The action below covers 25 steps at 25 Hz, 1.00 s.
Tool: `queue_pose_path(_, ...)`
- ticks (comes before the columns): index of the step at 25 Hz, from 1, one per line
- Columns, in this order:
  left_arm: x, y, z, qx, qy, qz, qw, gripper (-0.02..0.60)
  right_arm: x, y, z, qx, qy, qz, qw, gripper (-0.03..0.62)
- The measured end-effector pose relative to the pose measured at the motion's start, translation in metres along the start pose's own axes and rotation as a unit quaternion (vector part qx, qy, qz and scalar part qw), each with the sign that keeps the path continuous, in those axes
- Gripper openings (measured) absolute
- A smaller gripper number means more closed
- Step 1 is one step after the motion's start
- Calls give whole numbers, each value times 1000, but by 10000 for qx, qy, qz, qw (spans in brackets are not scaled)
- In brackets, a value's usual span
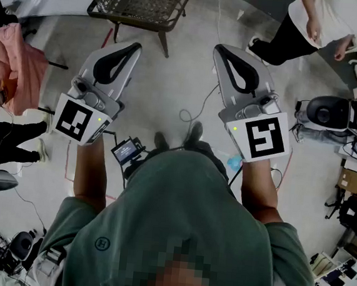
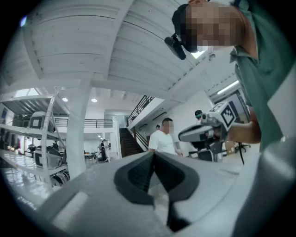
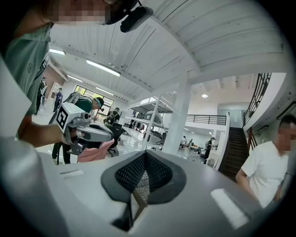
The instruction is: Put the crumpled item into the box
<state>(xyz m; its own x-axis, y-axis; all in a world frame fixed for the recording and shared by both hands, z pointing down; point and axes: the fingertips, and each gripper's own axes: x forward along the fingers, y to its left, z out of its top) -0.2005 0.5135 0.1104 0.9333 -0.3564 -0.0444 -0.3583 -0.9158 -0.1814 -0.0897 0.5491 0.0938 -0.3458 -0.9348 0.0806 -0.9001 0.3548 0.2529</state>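
Both grippers are held up side by side over the concrete floor, level with each other. My left gripper (image 1: 135,46) has its jaws together with nothing between them, which the left gripper view (image 2: 154,155) confirms. My right gripper (image 1: 219,49) is also shut and empty, its ribbed pads meeting in the right gripper view (image 3: 145,156). Each gripper appears in the other's view: the right one (image 2: 203,132) and the left one (image 3: 88,132). I see no crumpled item between the jaws or on the floor. A small cardboard box (image 1: 352,181) sits at the right edge.
A pink cloth (image 1: 16,67) hangs at the far left. A dark mesh bench (image 1: 141,3) stands ahead. A person in a white shirt (image 1: 322,21) crouches at the upper right. Cables (image 1: 191,112) and a small screen (image 1: 127,150) lie on the floor. Equipment (image 1: 332,113) crowds the right side.
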Motion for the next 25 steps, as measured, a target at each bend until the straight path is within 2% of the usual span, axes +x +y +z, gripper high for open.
queue_pose_path(12,-7,-11,5,10,-67,-73,10000,5,-9,8,0,22,24,-57,10000,5)
queue_pose_path(16,-8,-13,9,23,-103,-88,9999,4,-11,11,3,91,2,40,10000,6)
queue_pose_path(25,24,-6,12,-20,82,80,9999,5,-1,-28,-3,190,-37,230,9995,6)
